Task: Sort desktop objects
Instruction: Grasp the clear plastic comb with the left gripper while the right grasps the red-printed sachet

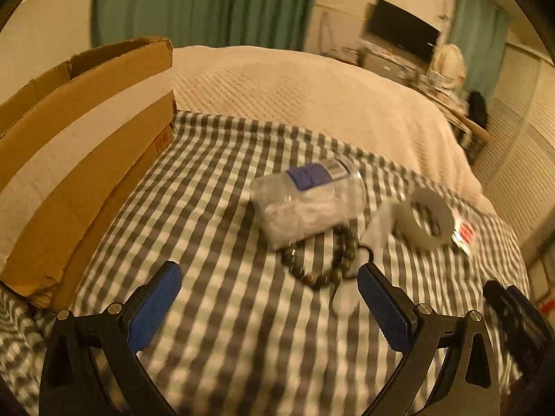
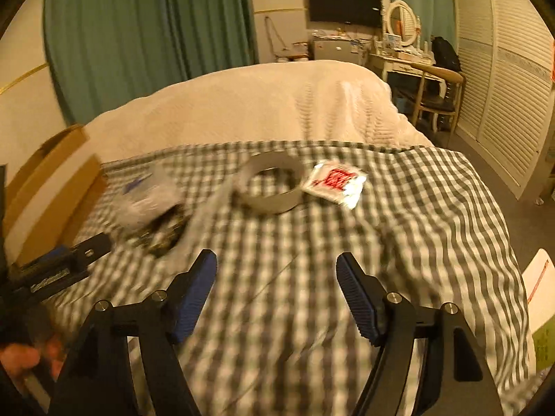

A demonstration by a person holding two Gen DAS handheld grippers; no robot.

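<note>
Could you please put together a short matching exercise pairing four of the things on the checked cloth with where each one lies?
Things:
1. cardboard box
2. tape roll
3. red-and-white packet
4. bead bracelet

Places:
A. partly under the clear plastic bottle
B. right of the tape roll
C. left edge of the cloth
D. between bottle and packet

Pairs: 1-C, 2-D, 3-B, 4-A

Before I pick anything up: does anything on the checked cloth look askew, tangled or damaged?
Yes. The clear bag lies on top of the bead string, pinning part of it. The tape roll trails a loose strip. The cardboard box has ragged flaps.
</note>
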